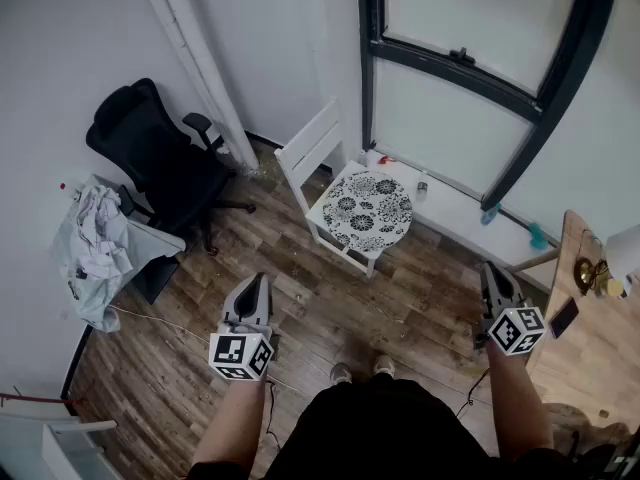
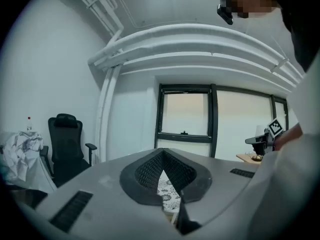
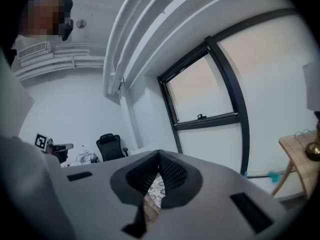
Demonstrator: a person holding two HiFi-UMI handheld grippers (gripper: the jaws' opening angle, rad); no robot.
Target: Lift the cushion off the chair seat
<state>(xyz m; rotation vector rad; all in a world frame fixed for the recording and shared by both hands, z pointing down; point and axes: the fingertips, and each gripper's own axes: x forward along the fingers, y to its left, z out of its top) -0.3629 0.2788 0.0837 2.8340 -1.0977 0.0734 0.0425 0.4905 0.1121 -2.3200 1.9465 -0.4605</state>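
A round cushion [image 1: 370, 212] with a black floral print on white lies flat on the seat of a white wooden chair [image 1: 312, 150] by the window. My left gripper [image 1: 258, 284] hovers over the floor in front of the chair, shut and holding nothing. To the right, my right gripper [image 1: 492, 271] is also shut and holds nothing. Both stay well short of the chair. A sliver of the cushion [image 2: 168, 192] peeks past the closed jaws in the left gripper view, and the cushion [image 3: 156, 188] shows the same way in the right gripper view.
A black office chair [image 1: 160, 158] stands at the left, beside a table piled with white cloth [image 1: 92, 240]. A wooden table [image 1: 592, 328] with small objects is at the right edge. A low white ledge [image 1: 470, 214] runs under the window. A thin cable [image 1: 160, 320] crosses the wood floor.
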